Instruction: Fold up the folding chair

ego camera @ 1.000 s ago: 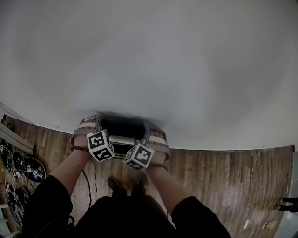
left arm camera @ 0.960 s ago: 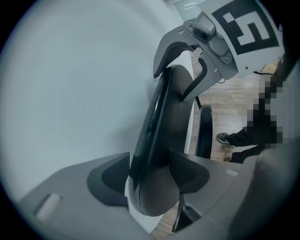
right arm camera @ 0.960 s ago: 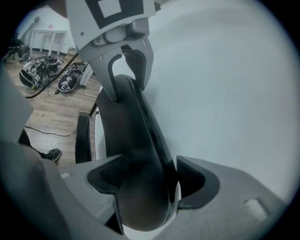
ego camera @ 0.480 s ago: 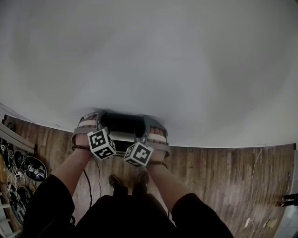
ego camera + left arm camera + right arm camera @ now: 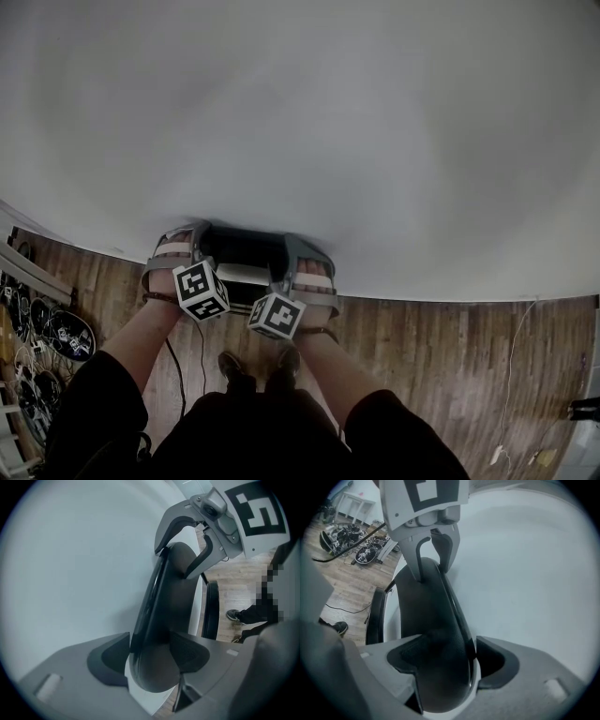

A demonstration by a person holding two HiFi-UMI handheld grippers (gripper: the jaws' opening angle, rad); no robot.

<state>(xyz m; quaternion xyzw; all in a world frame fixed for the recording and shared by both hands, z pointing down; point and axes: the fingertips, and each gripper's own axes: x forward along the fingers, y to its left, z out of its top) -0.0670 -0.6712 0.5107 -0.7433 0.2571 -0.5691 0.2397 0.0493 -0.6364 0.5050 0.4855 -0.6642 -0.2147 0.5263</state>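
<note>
Plainly, the folding chair (image 5: 436,634) has smooth, rounded black padding.

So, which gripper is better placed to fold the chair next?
Left, narrowly: left gripper presses the chair cushion with both pads; right gripper straddles it, but a gap seems to show beside one pad.

The left tool (image 5: 180,242), right tool (image 5: 307,253) and folding chair (image 5: 246,249) have crept slightly up from the frame's lower centre.

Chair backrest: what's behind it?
Plain white wall shows behind the backrest. The part directly behind it, and whether they touch, is hidden by the backrest itself.
</note>
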